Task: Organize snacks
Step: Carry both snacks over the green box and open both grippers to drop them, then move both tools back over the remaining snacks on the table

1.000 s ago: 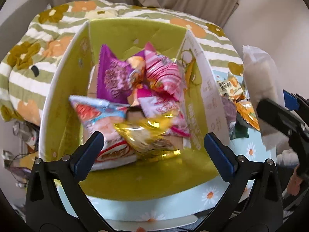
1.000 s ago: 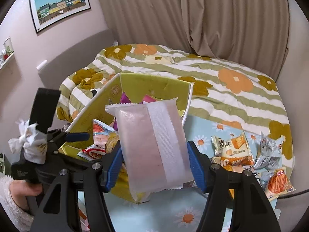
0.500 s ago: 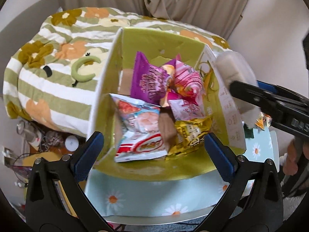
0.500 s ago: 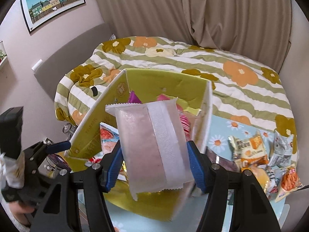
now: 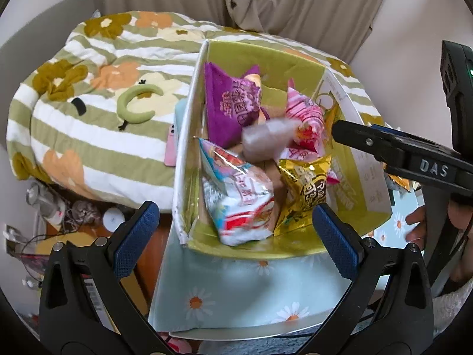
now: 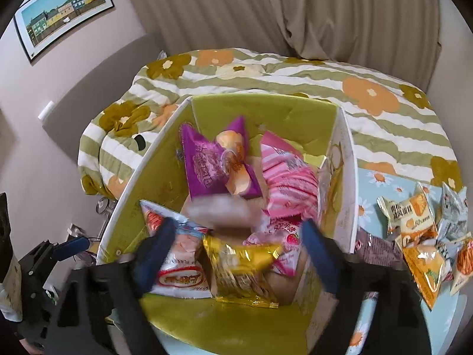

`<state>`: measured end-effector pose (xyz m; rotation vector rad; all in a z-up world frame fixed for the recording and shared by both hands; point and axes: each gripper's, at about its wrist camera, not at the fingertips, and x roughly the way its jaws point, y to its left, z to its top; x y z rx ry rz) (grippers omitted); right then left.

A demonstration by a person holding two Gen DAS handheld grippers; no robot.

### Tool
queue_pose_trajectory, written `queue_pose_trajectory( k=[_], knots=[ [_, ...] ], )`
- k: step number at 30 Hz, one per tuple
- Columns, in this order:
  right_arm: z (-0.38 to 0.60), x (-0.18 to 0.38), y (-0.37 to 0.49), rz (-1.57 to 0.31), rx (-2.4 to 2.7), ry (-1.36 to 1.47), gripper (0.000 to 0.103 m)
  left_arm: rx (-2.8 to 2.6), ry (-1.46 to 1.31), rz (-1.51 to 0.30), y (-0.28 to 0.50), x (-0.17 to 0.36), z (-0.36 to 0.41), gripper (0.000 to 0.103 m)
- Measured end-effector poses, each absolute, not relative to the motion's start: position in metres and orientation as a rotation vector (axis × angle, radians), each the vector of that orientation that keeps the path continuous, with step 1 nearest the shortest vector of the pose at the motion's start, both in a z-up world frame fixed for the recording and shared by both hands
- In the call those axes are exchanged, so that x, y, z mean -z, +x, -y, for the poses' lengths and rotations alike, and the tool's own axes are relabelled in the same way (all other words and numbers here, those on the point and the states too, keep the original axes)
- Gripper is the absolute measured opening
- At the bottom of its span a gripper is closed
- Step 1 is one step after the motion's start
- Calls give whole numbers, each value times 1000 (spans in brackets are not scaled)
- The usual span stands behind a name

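Two grippers were over the green box [image 6: 260,109]. The right gripper [image 6: 236,257] had just been opening its jaws, nothing gripped, so the pale packet [image 6: 218,210] dropped onto the snack pile inside. The left gripper [image 5: 236,230] hung wide open and empty, probably waiting. More snacks [image 6: 414,222] sat on the table.

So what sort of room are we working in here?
Most likely a bedroom: a bed with a flowered striped quilt, drawn curtains behind it, and a framed picture on the wall.
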<state>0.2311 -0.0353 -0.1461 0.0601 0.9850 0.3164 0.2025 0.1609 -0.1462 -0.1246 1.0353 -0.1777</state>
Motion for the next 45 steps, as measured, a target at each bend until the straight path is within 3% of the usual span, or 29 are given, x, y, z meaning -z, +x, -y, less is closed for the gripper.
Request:
queue_pose_trajectory(
  k=[18, 30, 45],
  knots=[
    [87, 119, 173, -913, -313, 36, 94, 160, -107, -977, 183, 116, -109, 103],
    [193, 85, 125, -850, -227, 47, 94, 231, -69, -902, 157, 83, -1, 103],
    [351, 72, 112, -831, -78, 72, 94, 393, 45, -939, 180, 92, 165, 103]
  ],
)
